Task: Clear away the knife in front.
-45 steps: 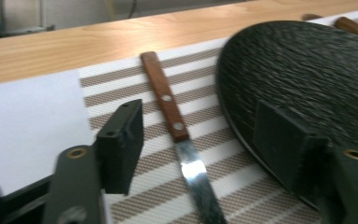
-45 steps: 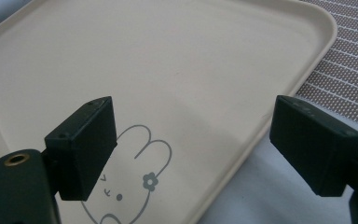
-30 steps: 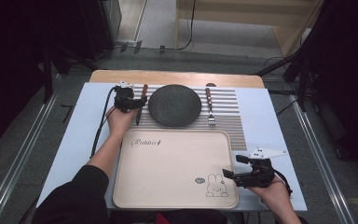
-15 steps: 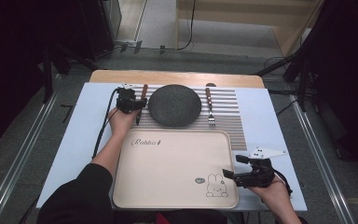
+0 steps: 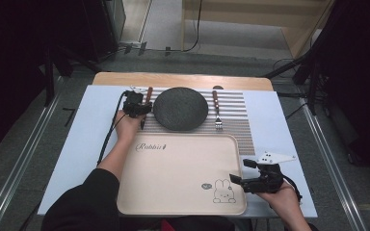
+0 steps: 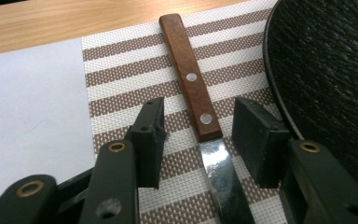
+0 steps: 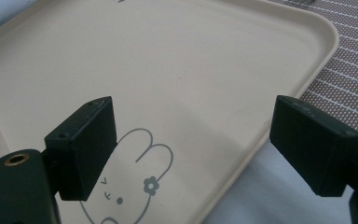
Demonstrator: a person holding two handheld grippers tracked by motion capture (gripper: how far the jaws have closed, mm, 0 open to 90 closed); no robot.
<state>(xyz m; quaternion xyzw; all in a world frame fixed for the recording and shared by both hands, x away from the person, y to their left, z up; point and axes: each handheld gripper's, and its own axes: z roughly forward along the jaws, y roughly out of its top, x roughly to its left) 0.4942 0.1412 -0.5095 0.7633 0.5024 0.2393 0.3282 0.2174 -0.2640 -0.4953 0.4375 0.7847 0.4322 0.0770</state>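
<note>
Right now my left tool (image 6: pixel 193 140) hangs low over the knife (image 6: pixel 193 95), which lies flat on the striped placemat (image 6: pixel 121 70) just left of the dark plate (image 6: pixel 326 70). Its jaws have just been closing in on the knife, one on each side of the spot where wooden handle meets blade, but I can see mat on both sides, so nothing is clamped yet. From above, the same tool (image 5: pixel 136 107) sits at the plate's (image 5: pixel 180 108) left edge.

I judge the knife light and stiff. The steel blade looks slick and thin, a poor place for pads; the riveted handle is flatter and more likely to hold. Lying so flat, it gives little height to bite on, so I would grip the handle's lower end squarely.

My right tool (image 7: pixel 193 144) waits with jaws wide apart and holding nothing over the cream tray's (image 7: pixel 205 56) rabbit corner, on the worktop (image 5: pixel 82 125).
</note>
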